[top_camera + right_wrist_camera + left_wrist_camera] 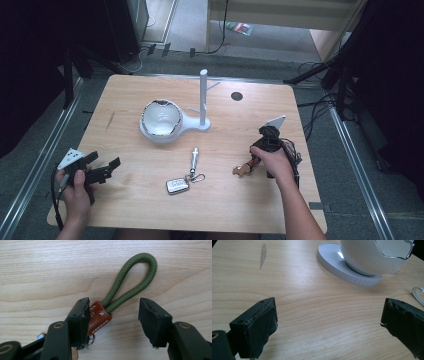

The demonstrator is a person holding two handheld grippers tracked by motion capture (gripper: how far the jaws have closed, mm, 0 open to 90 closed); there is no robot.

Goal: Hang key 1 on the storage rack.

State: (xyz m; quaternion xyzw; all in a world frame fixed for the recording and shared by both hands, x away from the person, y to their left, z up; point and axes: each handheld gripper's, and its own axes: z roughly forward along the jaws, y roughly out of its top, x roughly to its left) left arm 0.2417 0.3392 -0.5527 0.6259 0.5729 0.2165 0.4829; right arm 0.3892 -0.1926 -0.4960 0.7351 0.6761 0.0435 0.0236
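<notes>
The left hand [76,186] came in from the bottom left corner of the wooden table [150,200] and held the left gripper [111,165] low over the near left edge, pointed toward the table's middle. Its jaws stood wide apart with nothing between them; in the left gripper view they framed bare wood, with the white bowl [377,255] on its round white base [337,267] ahead and to the right.

The right hand [274,162] reached in from the bottom right, forearm angled inward, and held the right gripper [113,315] tilted down at the table's right side. Its jaws were partly open. A brown leather tab [98,317] lay against the left jaw, clear of the right one, and nothing was clamped. A green cord loop [136,272] ran from the tab across the wood, lying flat.

A key fob [177,185] with a clip and a small metal cylinder [194,158] lay near the table's front centre, between the two grippers. A white peg stand [203,97] stood upright just behind the bowl.
</notes>
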